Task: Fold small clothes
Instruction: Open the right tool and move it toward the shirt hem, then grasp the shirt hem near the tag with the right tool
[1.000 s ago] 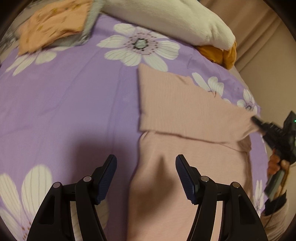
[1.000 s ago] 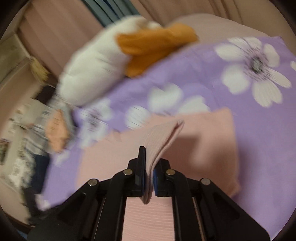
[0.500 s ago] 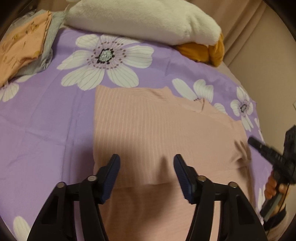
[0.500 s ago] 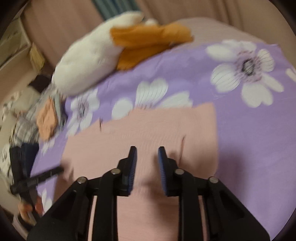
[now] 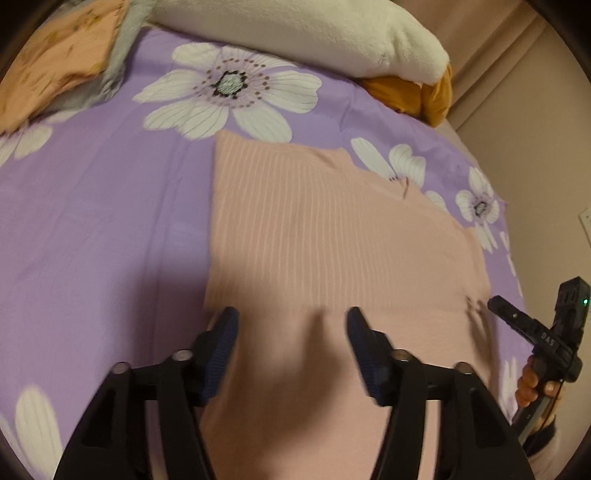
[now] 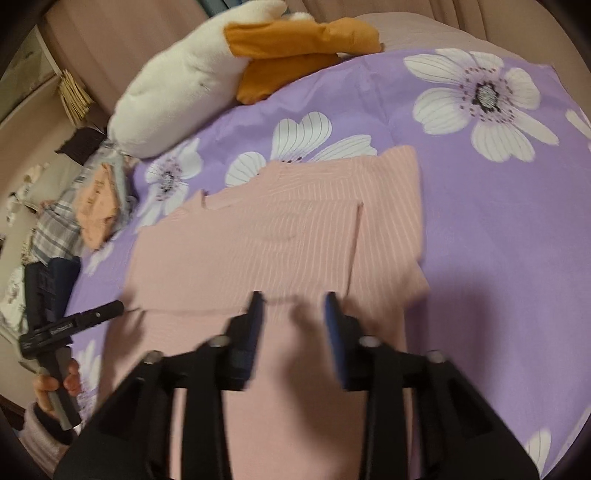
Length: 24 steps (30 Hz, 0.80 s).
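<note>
**Q:** Purple floral bedsheet filled the left wrist view. How far had the folding gone?

**A:** One pink ribbed knit garment lay flat just beyond and under the left gripper, whose jaws stood spread and held nothing. A folded flap ended in a straight edge right at the fingertips, so I judged one fold laid and more to come. One white plush pillow lay far ahead, and one orange patterned cloth far ahead to the left.

**Q:** And the right wrist view?

**A:** Same single garment, directly ahead of the right gripper, whose jaws were parted and empty. One sleeve lay folded inward ahead and slightly right. One loose clothes pile sat well to the left, seemingly unfolded.
</note>
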Each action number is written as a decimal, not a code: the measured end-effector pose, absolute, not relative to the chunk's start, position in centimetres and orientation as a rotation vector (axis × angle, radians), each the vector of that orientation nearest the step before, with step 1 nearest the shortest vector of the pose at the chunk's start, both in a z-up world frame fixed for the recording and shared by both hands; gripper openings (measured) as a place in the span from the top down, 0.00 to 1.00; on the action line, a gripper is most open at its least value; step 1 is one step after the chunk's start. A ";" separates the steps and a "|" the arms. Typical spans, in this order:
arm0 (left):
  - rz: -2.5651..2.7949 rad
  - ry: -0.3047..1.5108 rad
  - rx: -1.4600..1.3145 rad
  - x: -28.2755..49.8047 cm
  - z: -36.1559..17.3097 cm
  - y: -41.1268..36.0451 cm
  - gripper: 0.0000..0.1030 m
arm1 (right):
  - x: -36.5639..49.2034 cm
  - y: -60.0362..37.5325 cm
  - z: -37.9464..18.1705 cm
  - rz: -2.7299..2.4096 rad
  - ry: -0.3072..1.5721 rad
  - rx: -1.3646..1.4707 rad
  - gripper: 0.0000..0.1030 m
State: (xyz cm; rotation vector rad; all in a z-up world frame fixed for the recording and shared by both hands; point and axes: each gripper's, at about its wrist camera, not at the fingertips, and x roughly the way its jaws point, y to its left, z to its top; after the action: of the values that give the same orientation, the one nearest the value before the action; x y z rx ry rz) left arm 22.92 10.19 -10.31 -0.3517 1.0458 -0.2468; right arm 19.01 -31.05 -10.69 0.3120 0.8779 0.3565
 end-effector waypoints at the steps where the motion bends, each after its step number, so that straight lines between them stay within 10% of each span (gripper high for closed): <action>1: -0.247 1.042 -0.363 22.1 -10.3 10.5 0.32 | 17.8 -31.8 -10.6 0.358 0.876 0.333 0.47; 24: -0.582 1.118 -0.707 4.6 -13.2 12.1 0.32 | -0.4 -37.0 -17.1 0.528 1.038 0.698 0.49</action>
State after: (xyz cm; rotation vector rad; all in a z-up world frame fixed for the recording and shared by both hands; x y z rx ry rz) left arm 4.55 12.06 -13.22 -0.7071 1.1175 -0.5818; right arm -0.36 -36.97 -17.11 0.6981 1.0376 0.5284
